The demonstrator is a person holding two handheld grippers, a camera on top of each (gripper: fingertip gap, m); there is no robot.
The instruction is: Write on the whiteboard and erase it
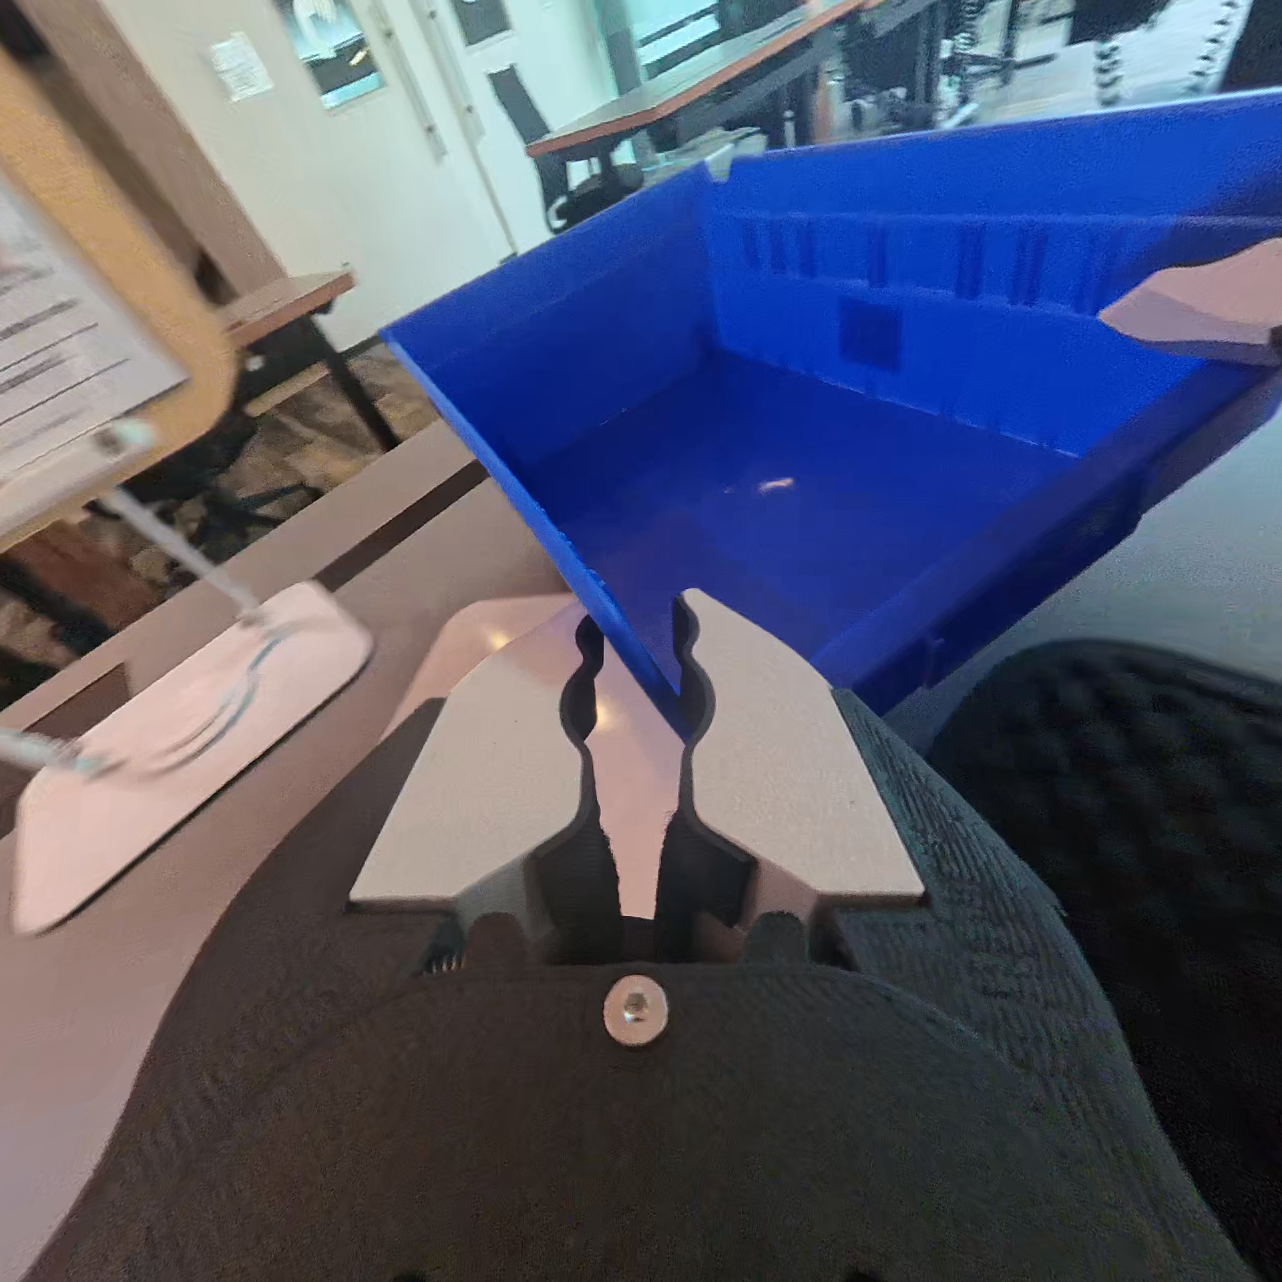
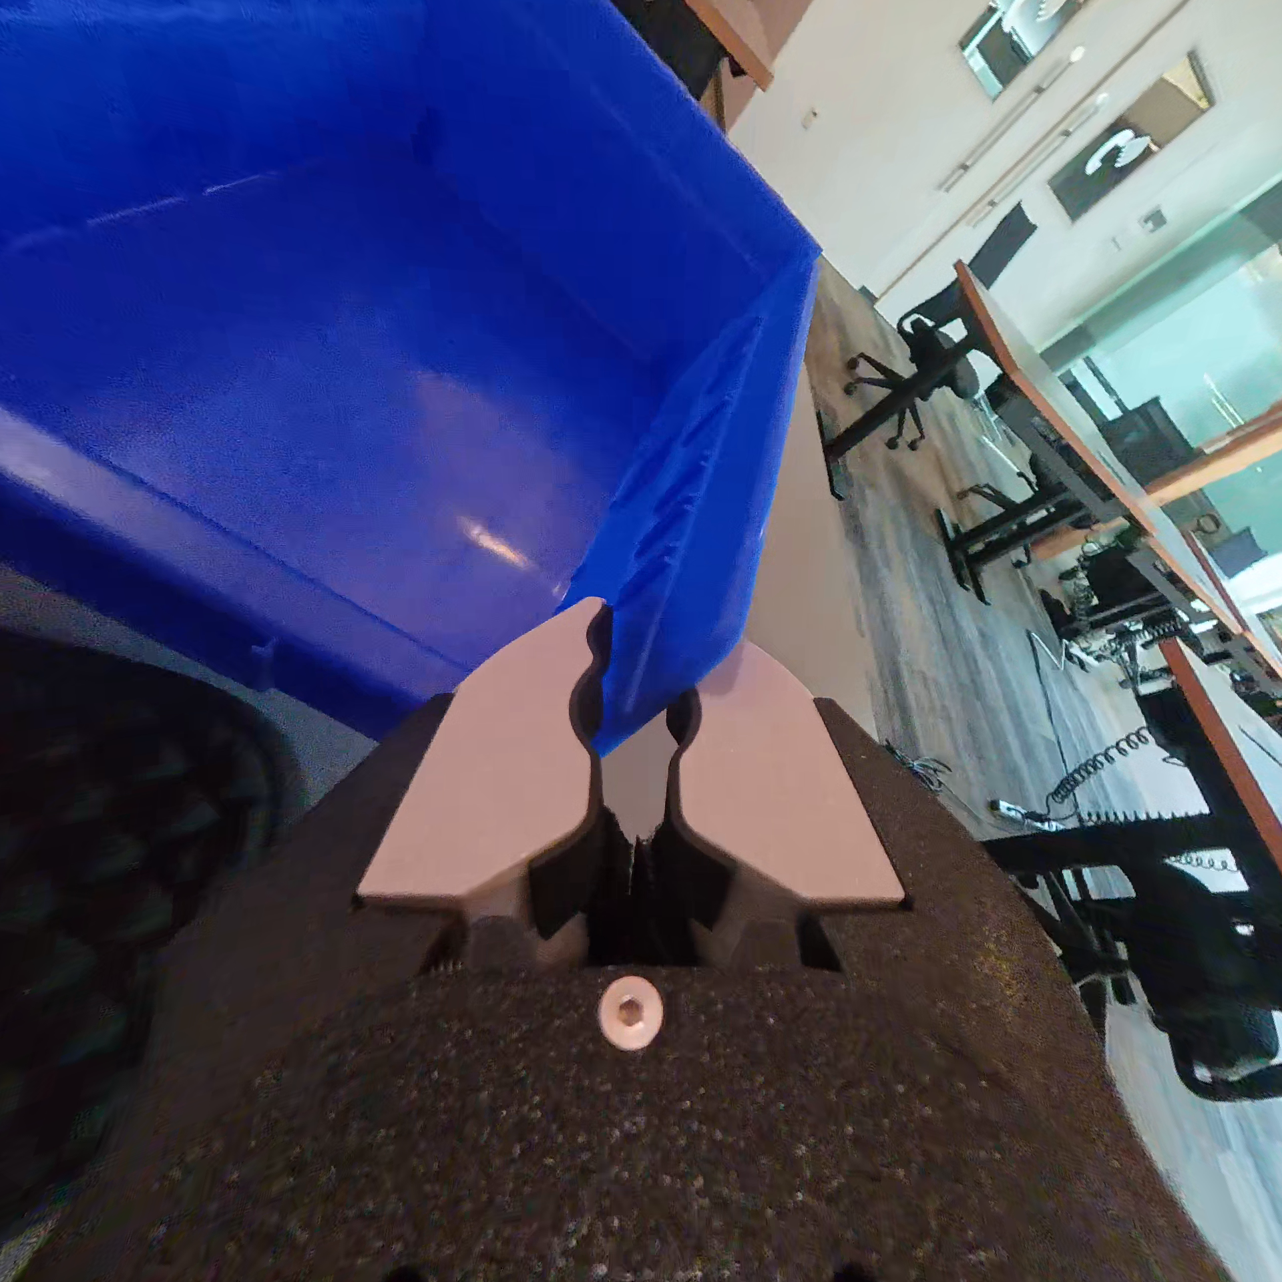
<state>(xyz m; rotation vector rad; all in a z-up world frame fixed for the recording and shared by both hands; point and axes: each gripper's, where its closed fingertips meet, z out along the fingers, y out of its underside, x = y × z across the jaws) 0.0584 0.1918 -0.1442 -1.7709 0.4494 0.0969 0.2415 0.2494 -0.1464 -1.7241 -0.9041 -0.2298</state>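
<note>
A blue plastic bin [image 1: 867, 485] is tilted and looks held off the table between both grippers; its inside is empty. My left gripper [image 1: 638, 624] is shut on the bin's left wall, whose edge runs between the fingers. My right gripper [image 2: 645, 659] is shut on the opposite wall of the bin [image 2: 347, 347]. One finger of the right gripper also shows in the left wrist view [image 1: 1200, 312] at the bin's far rim. No whiteboard, marker or eraser can be identified in either view.
A brown table [image 1: 208, 971] lies under the left gripper. On it are a sign holder's white base plate [image 1: 187, 735] and another white rounded slab [image 1: 485, 645]. A black mesh chair [image 1: 1124, 867] is close below the bin. Desks and office chairs [image 2: 936, 361] stand beyond. Tip to tip, the grippers are about 20 cm apart.
</note>
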